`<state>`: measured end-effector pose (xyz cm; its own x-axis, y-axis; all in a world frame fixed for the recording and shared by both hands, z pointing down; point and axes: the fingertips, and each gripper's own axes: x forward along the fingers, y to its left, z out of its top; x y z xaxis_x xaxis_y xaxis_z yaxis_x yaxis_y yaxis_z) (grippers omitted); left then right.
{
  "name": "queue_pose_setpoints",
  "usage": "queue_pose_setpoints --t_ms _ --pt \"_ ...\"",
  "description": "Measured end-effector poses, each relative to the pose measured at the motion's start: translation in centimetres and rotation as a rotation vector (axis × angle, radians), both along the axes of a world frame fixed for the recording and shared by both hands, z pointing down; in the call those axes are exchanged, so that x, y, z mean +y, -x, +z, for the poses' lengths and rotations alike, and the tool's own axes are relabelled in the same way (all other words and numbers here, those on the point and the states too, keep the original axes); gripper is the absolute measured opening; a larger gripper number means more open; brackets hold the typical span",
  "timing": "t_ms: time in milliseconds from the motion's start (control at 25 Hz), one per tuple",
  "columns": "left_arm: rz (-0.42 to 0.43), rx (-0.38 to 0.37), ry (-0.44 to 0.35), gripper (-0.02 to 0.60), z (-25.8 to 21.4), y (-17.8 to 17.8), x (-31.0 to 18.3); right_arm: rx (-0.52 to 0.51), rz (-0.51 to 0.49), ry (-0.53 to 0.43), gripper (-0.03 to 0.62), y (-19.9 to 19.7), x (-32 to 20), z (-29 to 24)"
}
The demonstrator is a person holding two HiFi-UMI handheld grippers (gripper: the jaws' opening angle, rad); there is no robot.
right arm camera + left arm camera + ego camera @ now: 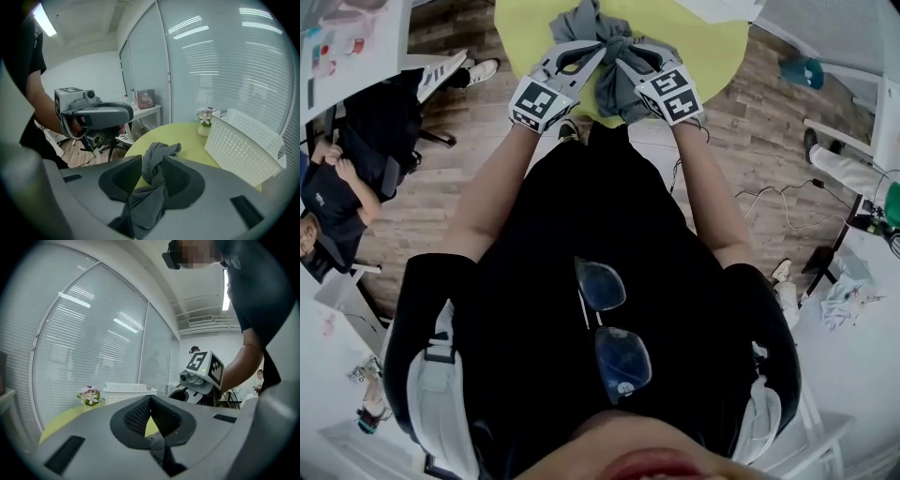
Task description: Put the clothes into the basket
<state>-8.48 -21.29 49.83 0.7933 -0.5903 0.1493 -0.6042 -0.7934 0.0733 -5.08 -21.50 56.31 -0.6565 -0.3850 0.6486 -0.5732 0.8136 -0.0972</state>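
Observation:
A grey garment (614,86) hangs bunched over the near edge of a round yellow-green table (712,47). Both grippers meet at its knotted top. My left gripper (596,51) has its jaws together, and a fold of the garment (164,454) is pinched low between them. My right gripper (152,165) shows a gap between its pads; the garment (161,151) runs loosely up through that gap. A white perforated basket (243,140) stands on the table's far side, also seen as the basket (129,390) in the left gripper view.
A small pot of flowers (205,123) sits beside the basket. Glass walls with blinds rise behind the table. Seated people (337,187) are off to the left. Cables (778,197) lie on the wooden floor at the right.

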Motion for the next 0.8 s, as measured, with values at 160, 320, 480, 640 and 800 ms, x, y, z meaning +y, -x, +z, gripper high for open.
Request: queue_pose_setpoints --t_ms 160,320,480,640,800 --pt "-0.011 -0.022 0.009 0.009 1.8 -0.5 -1.2 0.081 -0.067 0.092 0.187 0.3 -0.8 3.6" --pt "-0.006 -0.059 0.007 0.009 4.0 -0.9 -2.2 0.162 -0.125 0.174 0.255 0.2 -1.4 7.6" --pt "-0.030 -0.049 0.021 0.009 5.2 -0.4 -3.2 0.226 -0.166 0.222 0.311 0.5 -2.0 10.5" --pt "-0.055 -0.040 0.028 0.009 5.9 -0.3 -4.4 0.286 -0.196 0.282 0.378 0.5 -2.8 13.4" --pt "-0.080 -0.038 0.034 0.009 6.1 -0.1 -5.4 0.361 -0.232 0.334 0.439 0.7 -3.0 16.7"
